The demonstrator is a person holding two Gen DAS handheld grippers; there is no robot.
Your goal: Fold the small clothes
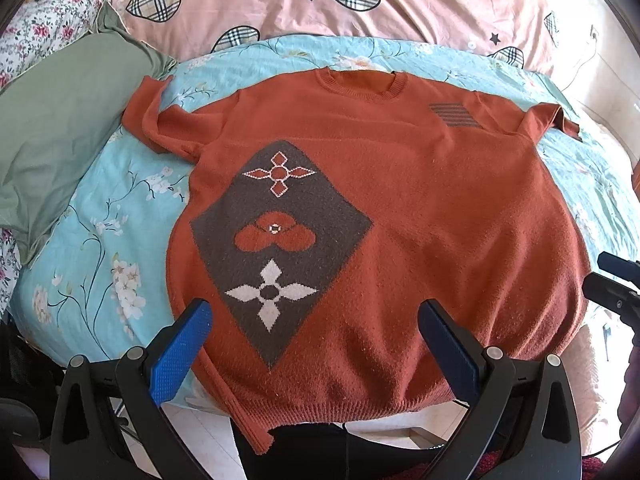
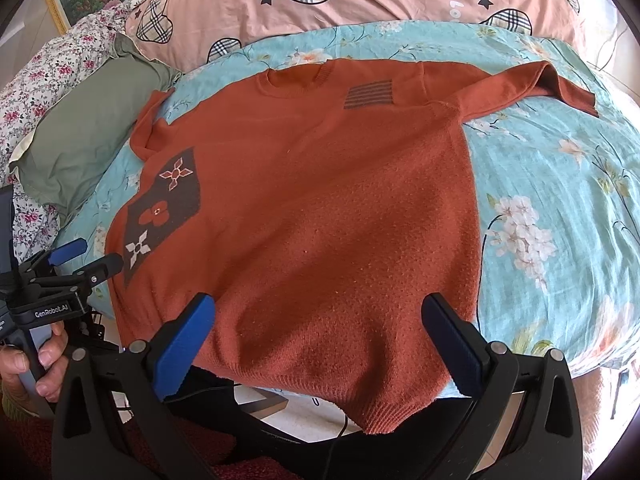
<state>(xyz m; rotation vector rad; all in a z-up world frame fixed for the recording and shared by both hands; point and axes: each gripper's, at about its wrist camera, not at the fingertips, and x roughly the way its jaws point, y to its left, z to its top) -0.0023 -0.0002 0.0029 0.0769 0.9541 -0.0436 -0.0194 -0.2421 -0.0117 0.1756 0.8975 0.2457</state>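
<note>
flanking orange sweater point(image 1: 420, 200): green pillow point(image 1: 60, 128), pink quilt point(image 1: 380, 12)

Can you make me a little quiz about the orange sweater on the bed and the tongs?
1. True or false: the sweater lies spread out flat, front side up, on the blue flowered quilt.
2. What sits left of the sweater? A) a green pillow B) a red ball C) a book
3. Fill in: both tongs, left and right, are ____, with nothing pinched in them.

Key:
1. True. Collar far from the camera, hem near, hanging over the bed's edge.
2. A, the green pillow.
3. Open.
</note>
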